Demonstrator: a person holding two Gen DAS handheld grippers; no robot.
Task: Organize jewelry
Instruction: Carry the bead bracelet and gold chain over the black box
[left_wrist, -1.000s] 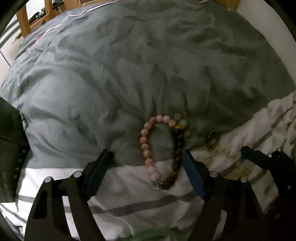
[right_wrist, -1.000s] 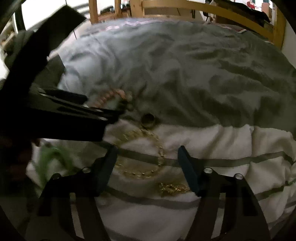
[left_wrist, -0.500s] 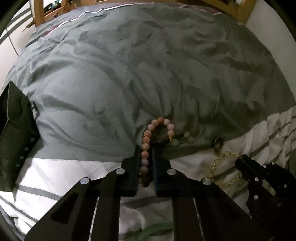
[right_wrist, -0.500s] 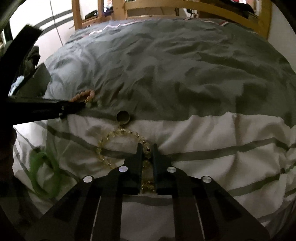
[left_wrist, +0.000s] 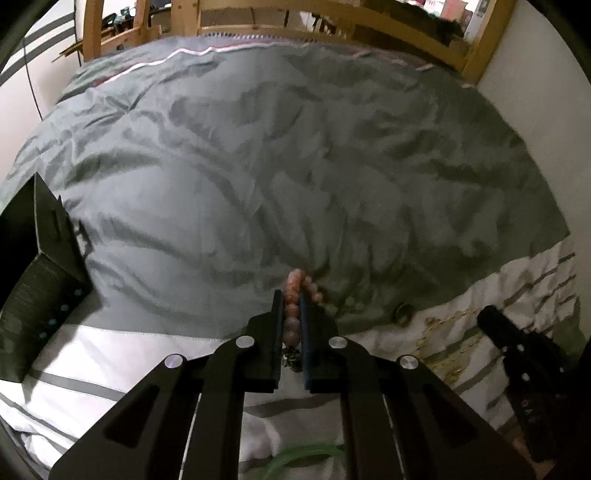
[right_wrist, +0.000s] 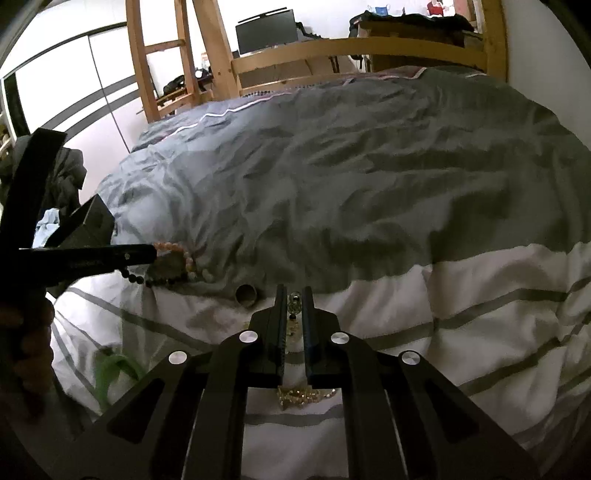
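My left gripper (left_wrist: 291, 295) is shut on a pink bead bracelet (left_wrist: 291, 314) and holds it lifted off the bedcover. In the right wrist view the left gripper (right_wrist: 147, 254) shows at the left with the pink bracelet (right_wrist: 184, 254) and dark beads (right_wrist: 162, 282) hanging from it. My right gripper (right_wrist: 294, 291) is shut on a yellow-green bead necklace (right_wrist: 294, 301), raised above the white striped cover. A gold chain (right_wrist: 301, 395) lies under the right gripper. A ring (right_wrist: 246, 294) lies on the cover between the grippers; it also shows in the left wrist view (left_wrist: 403, 313).
A green bangle (right_wrist: 110, 369) lies on the white cover at the lower left. A black open box (left_wrist: 40, 280) stands at the left on the bed. The grey duvet (left_wrist: 295, 166) spreads beyond, with a wooden bed frame (right_wrist: 351, 48) at the back.
Both grippers went from open to shut, the left on the pink bracelet, the right on the bead necklace. Both have since lifted and tilted up, raising their jewelry.
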